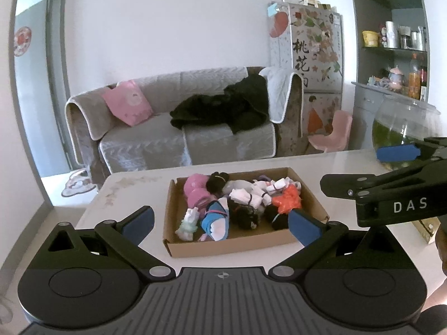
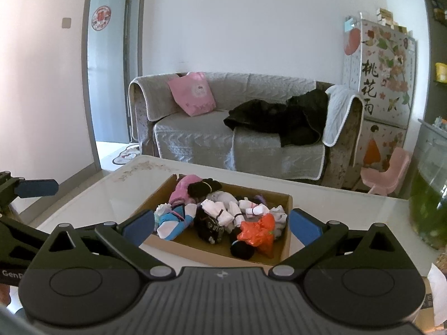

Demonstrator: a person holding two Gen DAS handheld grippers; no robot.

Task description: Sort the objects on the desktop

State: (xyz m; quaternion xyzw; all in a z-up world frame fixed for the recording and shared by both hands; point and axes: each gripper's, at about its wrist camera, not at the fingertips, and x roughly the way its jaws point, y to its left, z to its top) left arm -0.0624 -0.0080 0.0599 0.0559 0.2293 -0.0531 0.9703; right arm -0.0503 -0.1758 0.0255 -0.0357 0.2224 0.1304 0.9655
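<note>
Cardboard tray (image 1: 178, 247) of rolled socks (image 1: 245, 198) untouched; left tongs (image 1: 222, 224) and right tongs (image 2: 222, 224) apart, empty. Approach stage; next, select one bundle.

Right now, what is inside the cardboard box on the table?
The cardboard box holds bundled socks: a pink pair, a blue and white pair, white pairs, black ones and an orange bundle. Whatever lies beneath the pile is covered.

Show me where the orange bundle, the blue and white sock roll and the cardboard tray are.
orange bundle (image 2: 258, 230): right wrist view, middle of its crinkled top.
blue and white sock roll (image 1: 216, 220): left wrist view, middle of the roll.
cardboard tray (image 1: 223, 247): left wrist view, near wall.
</note>
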